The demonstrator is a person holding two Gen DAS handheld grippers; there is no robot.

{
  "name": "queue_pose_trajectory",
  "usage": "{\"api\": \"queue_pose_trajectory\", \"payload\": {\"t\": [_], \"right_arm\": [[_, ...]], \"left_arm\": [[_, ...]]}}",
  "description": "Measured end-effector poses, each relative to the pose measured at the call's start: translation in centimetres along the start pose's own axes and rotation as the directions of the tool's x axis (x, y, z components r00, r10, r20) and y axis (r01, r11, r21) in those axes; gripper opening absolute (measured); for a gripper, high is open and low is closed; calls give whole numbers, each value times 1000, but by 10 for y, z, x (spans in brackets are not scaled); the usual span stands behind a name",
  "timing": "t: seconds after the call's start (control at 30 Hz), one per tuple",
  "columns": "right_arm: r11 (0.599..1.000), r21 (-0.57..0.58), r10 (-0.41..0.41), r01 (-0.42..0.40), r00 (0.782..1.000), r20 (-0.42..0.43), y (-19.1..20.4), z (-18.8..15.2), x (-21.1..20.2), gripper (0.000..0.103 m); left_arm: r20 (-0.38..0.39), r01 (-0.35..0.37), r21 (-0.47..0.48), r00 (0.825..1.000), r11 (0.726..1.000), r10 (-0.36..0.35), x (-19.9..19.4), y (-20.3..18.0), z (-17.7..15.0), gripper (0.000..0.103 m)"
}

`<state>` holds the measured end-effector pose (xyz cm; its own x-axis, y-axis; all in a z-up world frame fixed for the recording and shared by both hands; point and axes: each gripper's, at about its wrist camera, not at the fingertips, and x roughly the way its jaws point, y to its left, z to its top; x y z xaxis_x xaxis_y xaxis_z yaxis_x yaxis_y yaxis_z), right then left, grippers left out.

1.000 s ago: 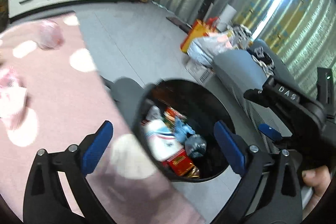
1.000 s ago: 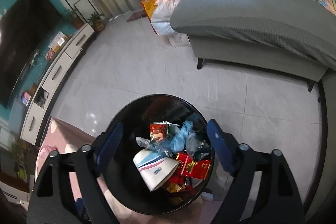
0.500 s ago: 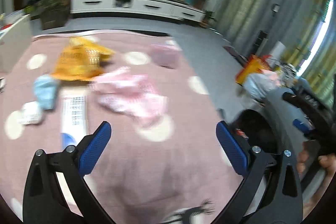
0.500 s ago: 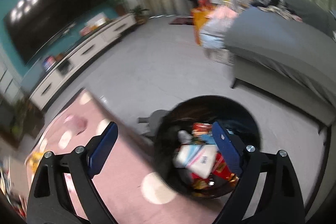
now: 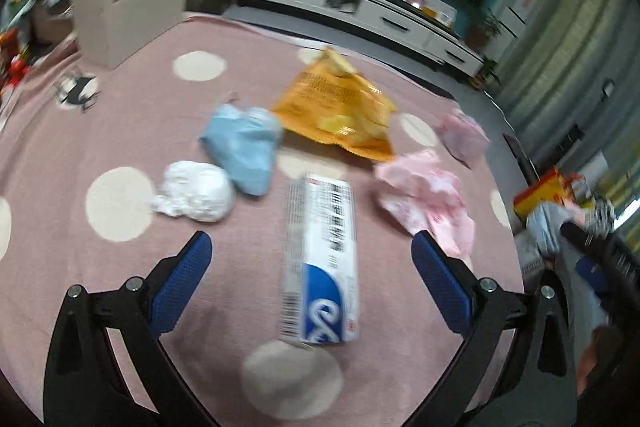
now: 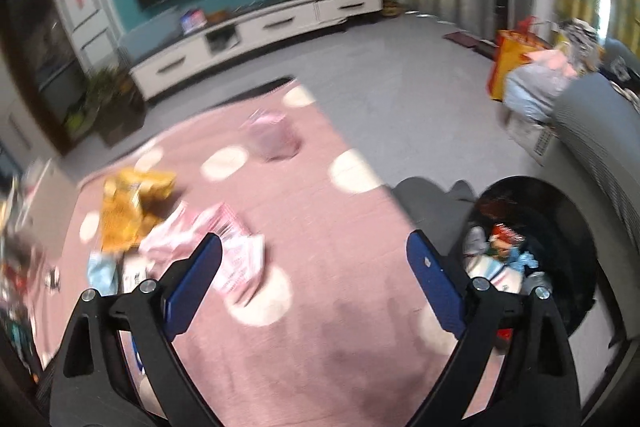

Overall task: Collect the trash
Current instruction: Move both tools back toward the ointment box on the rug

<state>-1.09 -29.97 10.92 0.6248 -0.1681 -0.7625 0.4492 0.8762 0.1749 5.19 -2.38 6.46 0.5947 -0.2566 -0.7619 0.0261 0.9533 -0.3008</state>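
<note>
Where a second ago both cameras looked into the bin (image 6: pixel 560 227), they now face the pink rug (image 5: pixel 120 131). Angled downward, the left gripper (image 5: pixel 312 279) gapes wide and empty over the box (image 5: pixel 320 259); orange bag (image 5: pixel 340 107), blue wad (image 5: pixel 244 147) and pink wrapper (image 5: pixel 428 199) lie beyond. Likewise tilted, the right gripper (image 6: pixel 314 279) is opening, empty, bin at its right.

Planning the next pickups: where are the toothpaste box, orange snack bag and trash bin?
toothpaste box (image 5: pixel 320 259): left wrist view, box middle.
orange snack bag (image 5: pixel 336 107): left wrist view, bag centre.
trash bin (image 6: pixel 560 211): right wrist view, inner wall.
</note>
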Motion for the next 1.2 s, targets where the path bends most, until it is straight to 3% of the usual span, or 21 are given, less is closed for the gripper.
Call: {"api": "queue_pose_trajectory", "payload": {"t": [0.23,0.53,0.8,1.2], "right_arm": [[992,-103,61,-68,996,-71,47,-21,21,92],[963,-175,174,-206,968,-179,94,-48,46,92],[926,-260,205,-273,944,-260,134,-75,55,91],[913,-305,175,-271,936,-306,149,-88,68,84]], "left_arm": [[0,-31,-39,1000,999,31,5,30,10,100],[-3,-29,-120,1000,992,29,11,67,19,100],[-3,-41,-139,999,989,41,10,77,18,99],[-6,-42,-143,999,989,41,12,77,20,99]]}}
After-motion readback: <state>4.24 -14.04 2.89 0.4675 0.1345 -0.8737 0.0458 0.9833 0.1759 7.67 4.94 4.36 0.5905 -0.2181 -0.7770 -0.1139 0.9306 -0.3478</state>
